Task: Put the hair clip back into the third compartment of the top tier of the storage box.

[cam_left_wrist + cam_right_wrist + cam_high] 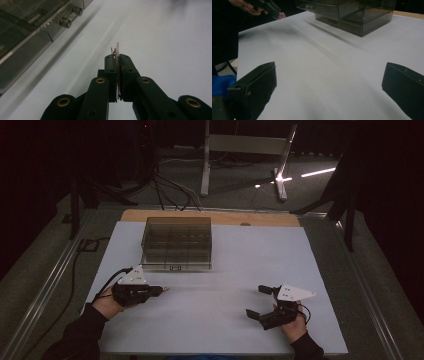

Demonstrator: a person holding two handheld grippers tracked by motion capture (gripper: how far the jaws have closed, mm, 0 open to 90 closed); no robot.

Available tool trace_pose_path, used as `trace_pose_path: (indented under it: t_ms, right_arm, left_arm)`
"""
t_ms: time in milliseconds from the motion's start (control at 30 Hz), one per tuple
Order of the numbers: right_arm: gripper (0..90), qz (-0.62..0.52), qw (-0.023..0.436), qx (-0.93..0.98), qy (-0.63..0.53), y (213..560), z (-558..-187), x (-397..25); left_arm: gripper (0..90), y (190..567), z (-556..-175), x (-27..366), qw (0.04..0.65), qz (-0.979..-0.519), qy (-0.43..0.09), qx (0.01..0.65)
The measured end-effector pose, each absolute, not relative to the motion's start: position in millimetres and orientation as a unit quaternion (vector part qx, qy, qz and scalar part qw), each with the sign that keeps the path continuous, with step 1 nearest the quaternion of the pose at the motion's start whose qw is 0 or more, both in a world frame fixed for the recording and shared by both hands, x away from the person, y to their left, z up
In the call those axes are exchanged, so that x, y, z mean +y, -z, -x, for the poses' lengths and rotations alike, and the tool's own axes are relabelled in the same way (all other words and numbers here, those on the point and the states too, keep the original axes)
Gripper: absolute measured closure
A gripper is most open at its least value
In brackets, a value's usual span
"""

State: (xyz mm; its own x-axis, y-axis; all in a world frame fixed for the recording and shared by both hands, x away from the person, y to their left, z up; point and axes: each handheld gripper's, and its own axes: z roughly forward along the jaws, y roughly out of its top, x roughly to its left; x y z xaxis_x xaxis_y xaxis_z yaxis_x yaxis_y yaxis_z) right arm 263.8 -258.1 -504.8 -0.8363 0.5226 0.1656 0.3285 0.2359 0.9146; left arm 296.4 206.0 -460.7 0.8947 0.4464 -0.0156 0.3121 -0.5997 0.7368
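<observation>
My left hand-held gripper (159,291) is clenched on a thin pinkish card (117,51), held edge-up between the jaws with its tip poking out past them, just above the white counter (225,270) and just in front of the smoky clear drawer box (176,242). My right hand-held gripper (259,301) is released, jaws spread wide with nothing between them, low over the counter, well apart from the box and the left one. The box's drawer knobs (65,22) sit near the card.
</observation>
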Motion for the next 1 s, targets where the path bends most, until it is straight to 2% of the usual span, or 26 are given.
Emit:
trace_pose_path:
  t_ms: [1000]
  right_arm:
    - [0.0,-0.271,0.089,0.783,-0.552,505,-263,-258]
  left_arm:
    - [87.3,436,-312,178,0.408,-0.890,-0.077,0.187]
